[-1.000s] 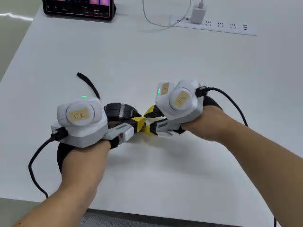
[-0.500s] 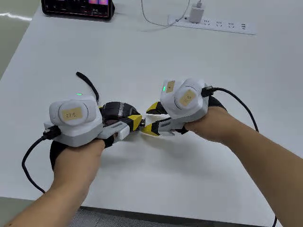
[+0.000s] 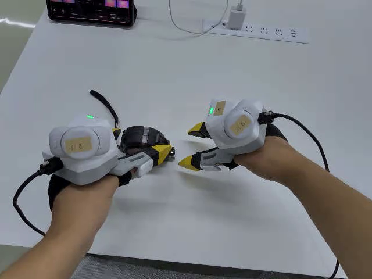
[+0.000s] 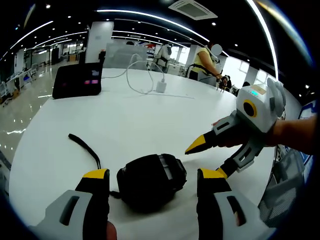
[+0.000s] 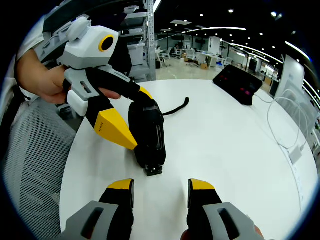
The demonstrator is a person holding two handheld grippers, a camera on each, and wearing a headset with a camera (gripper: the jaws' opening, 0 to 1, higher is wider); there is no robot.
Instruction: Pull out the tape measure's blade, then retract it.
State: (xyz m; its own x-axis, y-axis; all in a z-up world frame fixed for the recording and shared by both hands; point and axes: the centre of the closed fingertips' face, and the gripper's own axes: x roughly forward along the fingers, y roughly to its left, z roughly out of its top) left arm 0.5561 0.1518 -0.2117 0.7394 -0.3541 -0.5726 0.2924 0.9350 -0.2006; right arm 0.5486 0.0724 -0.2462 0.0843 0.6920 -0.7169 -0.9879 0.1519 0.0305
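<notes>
A black tape measure (image 3: pixel 142 136) lies on the white table (image 3: pixel 174 221), its black wrist strap (image 3: pixel 102 102) trailing away to the far left. My left gripper (image 3: pixel 139 142) is open and straddles the case, one yellow-tipped jaw on each side; the left gripper view shows the tape measure (image 4: pixel 150 182) with thin gaps beside it. To the right, my right gripper (image 3: pixel 187 147) is open with nothing between its jaws. In the right gripper view the tape measure (image 5: pixel 147 135) sits just ahead of the right gripper (image 5: pixel 160 185), blade hook end toward it. No blade is drawn out.
A dark tablet (image 3: pixel 90 9) stands at the table's far left edge. A white power strip (image 3: pixel 256 29) with a charger (image 3: pixel 235 17) and looping white cable (image 3: pixel 186 23) lies at the far side. The near table edge (image 3: pixel 174 263) runs just below my hands.
The right gripper was shut right against the tape measure's front; it has since opened and drawn back to the right. The left gripper and tape measure shifted slightly left.
</notes>
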